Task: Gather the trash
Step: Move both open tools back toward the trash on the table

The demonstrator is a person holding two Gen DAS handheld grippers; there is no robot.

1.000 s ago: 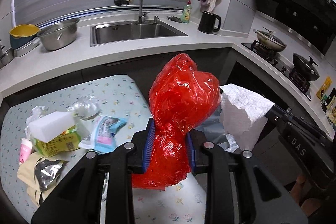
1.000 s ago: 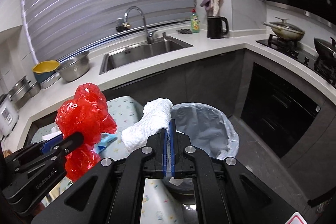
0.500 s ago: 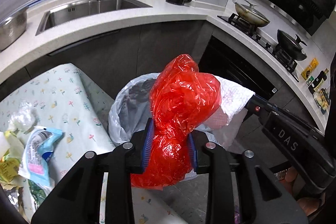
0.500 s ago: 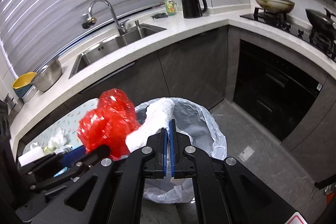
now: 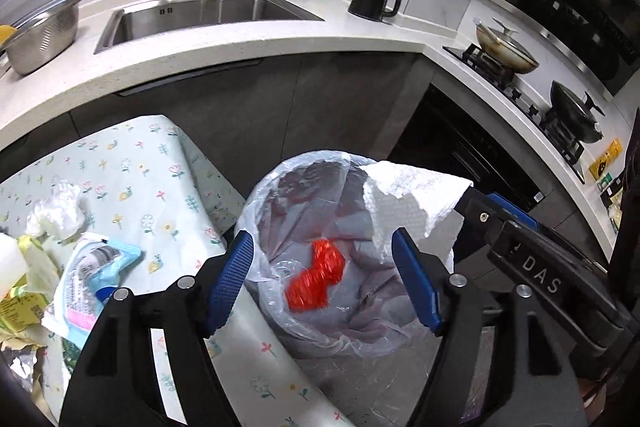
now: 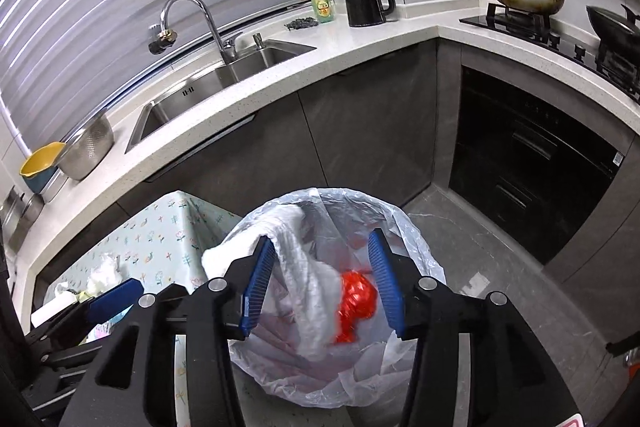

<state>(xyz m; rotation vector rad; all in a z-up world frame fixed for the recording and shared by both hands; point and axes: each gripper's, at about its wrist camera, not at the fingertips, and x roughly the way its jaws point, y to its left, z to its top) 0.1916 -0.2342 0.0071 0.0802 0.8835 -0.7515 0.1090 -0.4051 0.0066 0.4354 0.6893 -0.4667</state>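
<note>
Lettering "DAS" in white on the black body of the right claw [image 5: 538,273], seen from the left wrist view. Print on the blue wrapper [image 5: 86,277] and yellow packet [image 5: 18,307] too small to read.

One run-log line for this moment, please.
left tongs: just opened, empty | red bag: in bin | right tongs: just opened, paper towel hanging between, unclamped

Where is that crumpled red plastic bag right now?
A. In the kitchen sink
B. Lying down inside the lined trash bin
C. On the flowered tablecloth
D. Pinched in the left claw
B: the red plastic bag lies down inside the lined trash bin, below the left claw, whose jaws have just been opening and have nothing pinched between them.
</note>
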